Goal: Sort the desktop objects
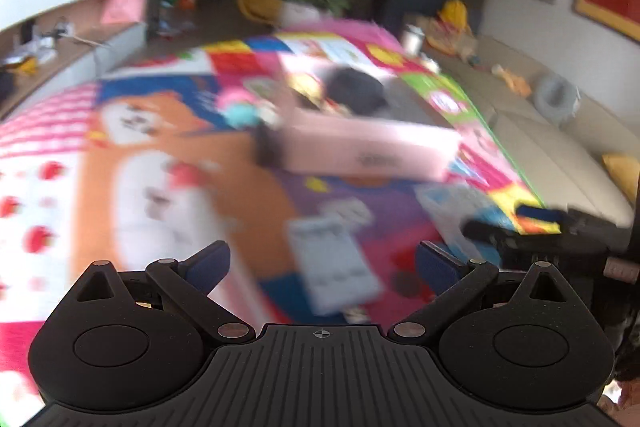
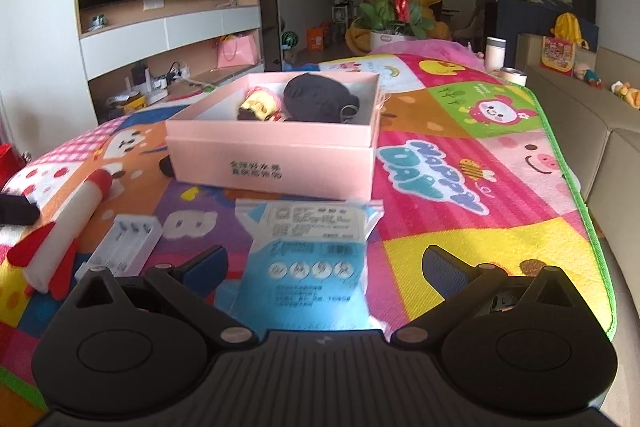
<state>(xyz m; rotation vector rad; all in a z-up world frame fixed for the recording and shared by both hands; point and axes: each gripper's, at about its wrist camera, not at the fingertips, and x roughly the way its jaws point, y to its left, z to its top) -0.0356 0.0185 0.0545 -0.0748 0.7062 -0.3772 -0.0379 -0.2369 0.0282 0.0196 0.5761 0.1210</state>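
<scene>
A counter covered by a bright cartoon-print play mat point(image 2: 460, 187) carries several loose things waiting to be sorted. At the far left of the right wrist view, a white felt rocket toy with red fins and a red nose point(image 2: 70, 223) lies on the mat, and just to its right a clear plastic case with ridged slots point(image 2: 126, 243) lies flat. Further back, near the middle, stands an open pale pink cardboard box point(image 2: 276, 163), apparently the collecting place, since a small doll with a yellow face point(image 2: 258, 107) and a black fabric pouch point(image 2: 320, 99) already lie inside it. Directly in front of the box, touching or almost touching its near wall, lies a blue and white printed plastic packet point(image 2: 308, 263), likely the next item to go in. The right claw point(image 2: 324, 267) hovers low over this packet with its blue-padded fingers spread wide on either side, holding nothing. The left wrist view is heavily blurred; the left claw point(image 1: 322, 267) is also spread wide and empty above the mat, with the same packet point(image 1: 332, 267) beneath it and the pink box point(image 1: 368, 147) beyond.
</scene>
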